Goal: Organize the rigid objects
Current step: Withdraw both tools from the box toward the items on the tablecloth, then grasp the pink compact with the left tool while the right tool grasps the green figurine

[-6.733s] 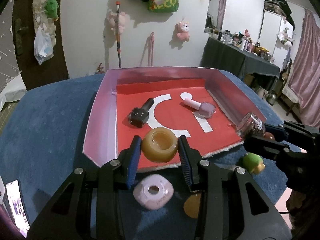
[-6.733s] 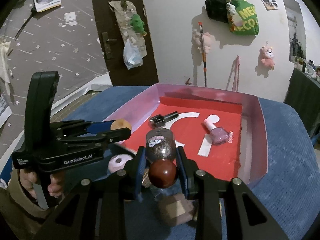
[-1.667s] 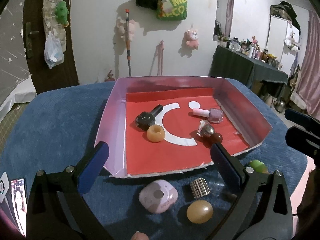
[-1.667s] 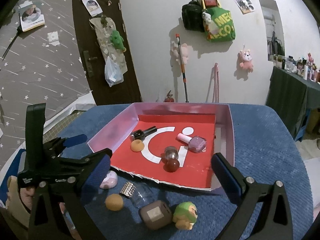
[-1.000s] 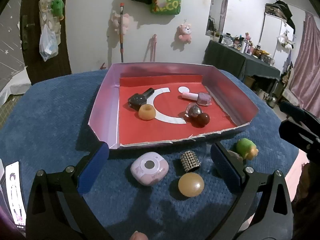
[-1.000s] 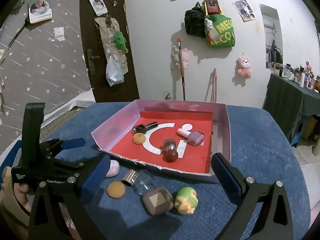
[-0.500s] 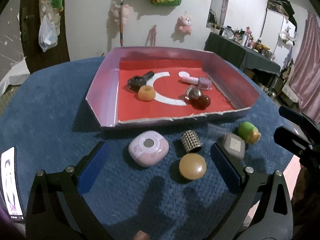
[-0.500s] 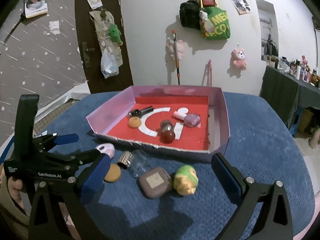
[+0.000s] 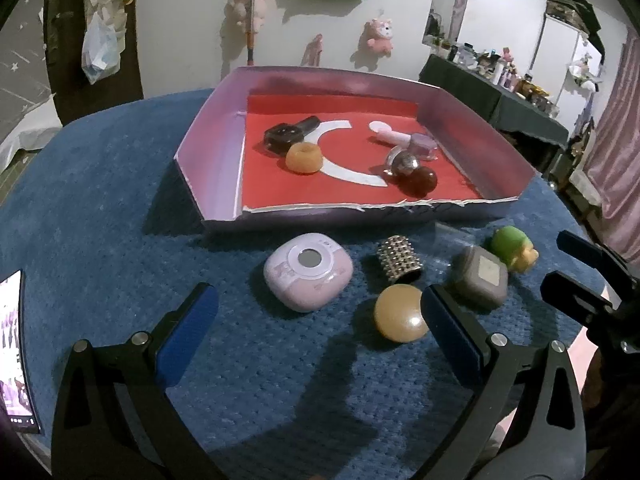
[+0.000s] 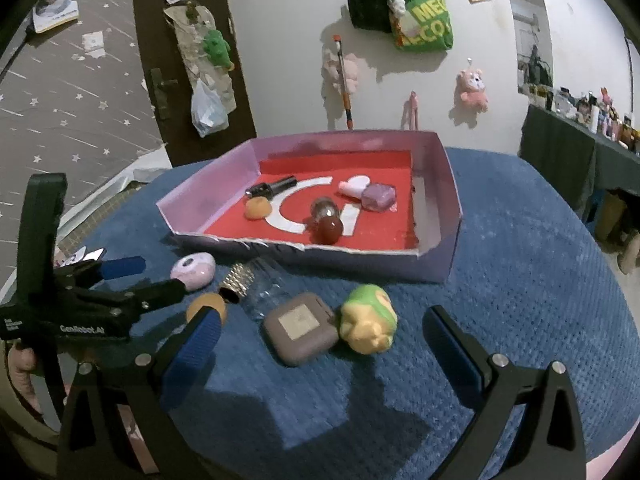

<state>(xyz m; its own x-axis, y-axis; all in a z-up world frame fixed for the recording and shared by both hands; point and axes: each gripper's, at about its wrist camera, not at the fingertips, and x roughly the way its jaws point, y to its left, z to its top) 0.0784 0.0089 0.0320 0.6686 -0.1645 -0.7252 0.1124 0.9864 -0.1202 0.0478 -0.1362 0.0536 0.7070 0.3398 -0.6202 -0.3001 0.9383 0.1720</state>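
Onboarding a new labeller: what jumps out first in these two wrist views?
The pink-walled tray with its red floor dominates the blue cloth, holding an orange ring, two nail polish bottles and a dark red ball-capped bottle. In front of it a loose row waits: pink case, studded cap, orange dome, grey case, green toy. The left gripper and the right gripper hover open and empty.

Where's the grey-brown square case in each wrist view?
Left wrist: grey-brown square case sits right of centre on the blue cloth, just past the right finger of the left tongs.
Right wrist: same case lies centre, low.
Shared landmark: the green-and-yellow toy right beside it, on its right.
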